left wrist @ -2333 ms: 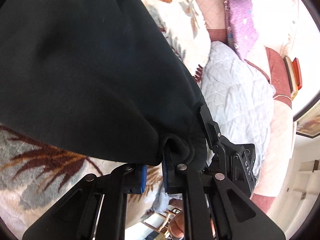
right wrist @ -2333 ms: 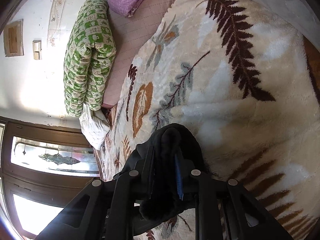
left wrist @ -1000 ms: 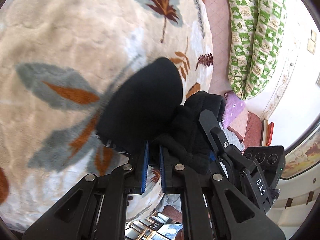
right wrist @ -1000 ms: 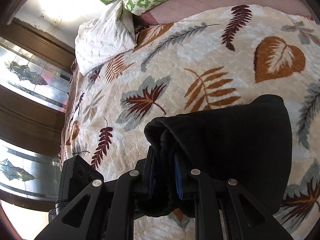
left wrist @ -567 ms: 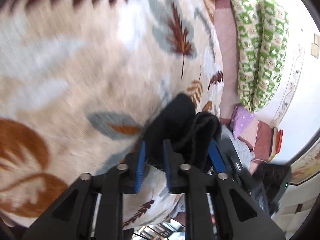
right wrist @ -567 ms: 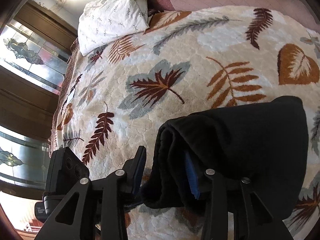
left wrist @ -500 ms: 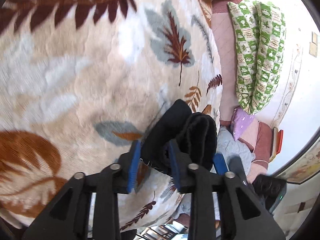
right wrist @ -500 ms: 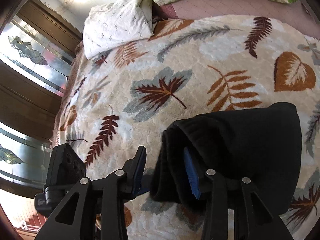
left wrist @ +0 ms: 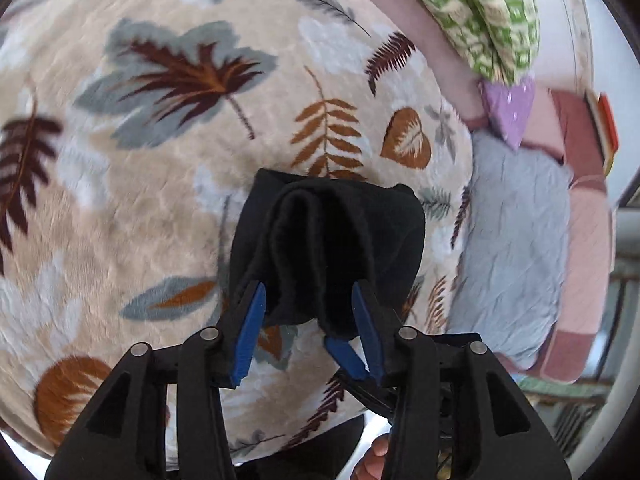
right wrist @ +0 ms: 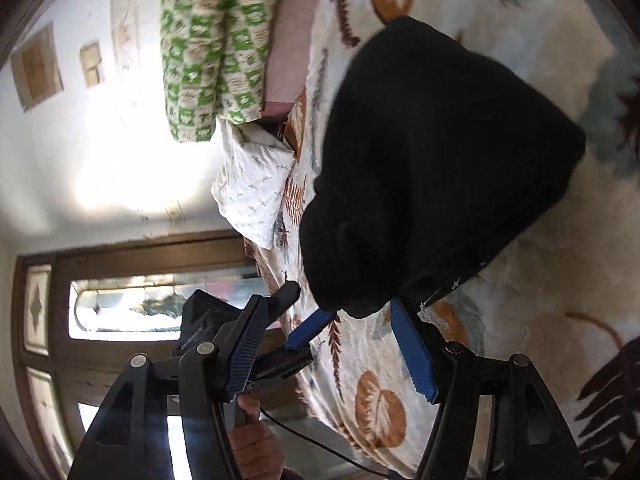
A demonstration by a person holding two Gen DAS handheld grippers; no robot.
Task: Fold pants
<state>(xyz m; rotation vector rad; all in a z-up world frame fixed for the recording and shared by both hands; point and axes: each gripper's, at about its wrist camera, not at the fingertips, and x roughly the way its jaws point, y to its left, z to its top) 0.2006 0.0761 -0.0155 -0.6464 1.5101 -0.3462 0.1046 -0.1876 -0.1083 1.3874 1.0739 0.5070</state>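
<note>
The pants, one black bundle folded into a thick pad, lie on the leaf-patterned blanket near the bed's near edge, their rolled end toward both tools. The left gripper straddles that end, its jaws just opened and no longer pinching. The right gripper, just beside it, has also just spread and holds nothing.

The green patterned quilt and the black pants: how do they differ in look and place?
The quilt has a green-and-cream pattern; the pants are plain black. The quilt lies at the far edge of the bed, while the pants sit folded on the leaf blanket. Both are folded fabric.
</note>
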